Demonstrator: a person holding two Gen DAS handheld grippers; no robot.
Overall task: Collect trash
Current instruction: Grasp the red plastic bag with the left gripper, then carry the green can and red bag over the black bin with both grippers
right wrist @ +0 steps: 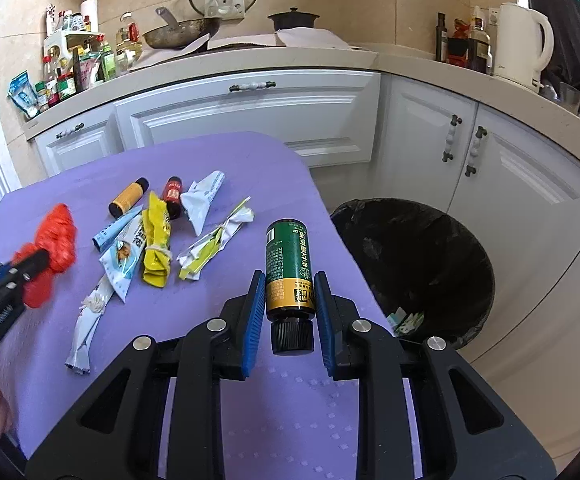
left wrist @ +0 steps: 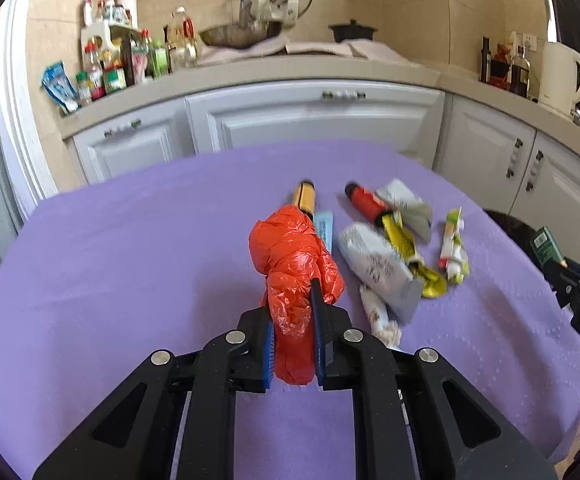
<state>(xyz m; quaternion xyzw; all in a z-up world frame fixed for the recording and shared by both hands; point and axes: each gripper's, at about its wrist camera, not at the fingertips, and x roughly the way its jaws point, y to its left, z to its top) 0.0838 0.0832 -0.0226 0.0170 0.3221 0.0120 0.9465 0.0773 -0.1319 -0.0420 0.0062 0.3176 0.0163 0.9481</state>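
Note:
My left gripper (left wrist: 292, 300) is shut on a crumpled orange plastic bag (left wrist: 292, 256), held above the purple tablecloth (left wrist: 129, 260). My right gripper (right wrist: 290, 280) is shut on a green and gold bottle (right wrist: 287, 264), cap toward the camera, near the table's right edge. A black-lined trash bin (right wrist: 422, 256) stands on the floor right of the table. Loose trash lies on the cloth: a yellow bottle (right wrist: 128, 197), a red bottle (right wrist: 173, 196), a yellow wrapper (right wrist: 155, 248), white wrappers (right wrist: 201, 200) and a long white packet (right wrist: 85, 332). The left gripper with the bag shows in the right wrist view (right wrist: 37, 264).
White kitchen cabinets (right wrist: 249, 116) and a counter with condiment bottles (right wrist: 73, 68), a pan (right wrist: 181, 34) and a white kettle (right wrist: 524, 40) stand behind the table. A few scraps (right wrist: 406, 320) lie inside the bin. The table's right edge (right wrist: 342, 240) runs beside the bin.

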